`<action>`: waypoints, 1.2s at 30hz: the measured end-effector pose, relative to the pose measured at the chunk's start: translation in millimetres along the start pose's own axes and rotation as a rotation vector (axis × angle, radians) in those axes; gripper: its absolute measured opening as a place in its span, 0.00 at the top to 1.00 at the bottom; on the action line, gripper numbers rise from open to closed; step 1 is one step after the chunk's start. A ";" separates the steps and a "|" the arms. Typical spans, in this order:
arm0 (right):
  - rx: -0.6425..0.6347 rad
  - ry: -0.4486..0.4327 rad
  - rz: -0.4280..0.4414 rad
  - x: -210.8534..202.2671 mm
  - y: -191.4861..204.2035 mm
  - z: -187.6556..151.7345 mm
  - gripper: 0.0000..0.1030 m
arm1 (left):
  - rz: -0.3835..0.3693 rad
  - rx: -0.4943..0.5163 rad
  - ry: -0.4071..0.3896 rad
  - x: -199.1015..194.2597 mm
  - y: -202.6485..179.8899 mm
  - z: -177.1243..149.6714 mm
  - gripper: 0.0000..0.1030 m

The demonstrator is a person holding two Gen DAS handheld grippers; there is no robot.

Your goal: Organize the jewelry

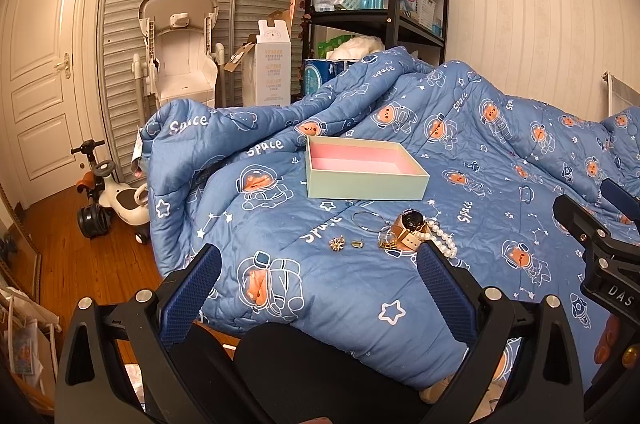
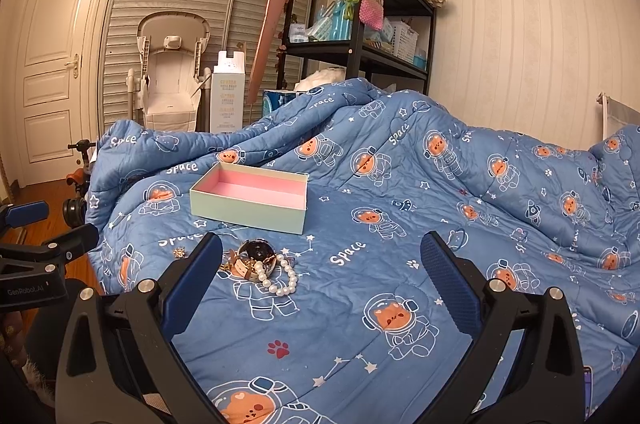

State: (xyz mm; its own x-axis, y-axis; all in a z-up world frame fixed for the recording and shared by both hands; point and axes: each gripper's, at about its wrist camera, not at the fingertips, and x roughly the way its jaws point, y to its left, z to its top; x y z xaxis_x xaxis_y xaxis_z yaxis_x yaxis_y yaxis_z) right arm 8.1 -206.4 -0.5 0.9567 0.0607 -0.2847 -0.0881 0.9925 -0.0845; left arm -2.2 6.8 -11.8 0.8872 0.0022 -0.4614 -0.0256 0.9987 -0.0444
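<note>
Two grippers are hovering over the near edge of a bed: the left gripper [image 1: 318,264] and the right gripper [image 2: 320,256], each with its jaws spread wide and holding nothing.

Just past them, the jewelry is lying in a loose cluster on the blue quilt [image 1: 460,152], toward its near left corner. One gold watch [image 1: 410,224] is sitting in the middle, one pearl bracelet [image 1: 442,236] is touching its right side, and one thin bangle [image 1: 366,218] is lying just left of it. One star-shaped brooch [image 1: 337,244] and one small gold piece [image 1: 356,244], possibly a clasp or earring, are lying apart to the left. A gold chain seems to be tangled under the watch, though that part is hard to make out.

Beyond the cluster, one open box [image 1: 362,180], pale green outside and pink inside, is sitting empty on the quilt.

Farther back, one black shelf rack [image 1: 394,20], one white baby seat [image 1: 180,52] and one white door [image 1: 40,72] are standing along the walls.
</note>
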 end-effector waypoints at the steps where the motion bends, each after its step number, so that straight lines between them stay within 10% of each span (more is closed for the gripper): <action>1: -0.001 0.001 -0.001 -0.1 0.4 0.4 0.05 | 0.000 0.000 0.000 0.0 0.6 -1.0 0.07; 36: -0.001 0.116 0.075 29.4 -2.2 4.2 0.05 | -0.064 0.000 0.092 32.8 9.0 -14.9 0.07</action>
State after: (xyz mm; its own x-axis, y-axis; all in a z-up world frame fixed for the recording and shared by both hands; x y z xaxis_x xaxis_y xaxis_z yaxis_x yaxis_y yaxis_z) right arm 37.6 -206.4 -4.7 0.9090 0.1219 -0.3986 -0.1583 0.9856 -0.0596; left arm 19.8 15.2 -40.5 0.8408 -0.0666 -0.5372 0.0302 0.9966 -0.0762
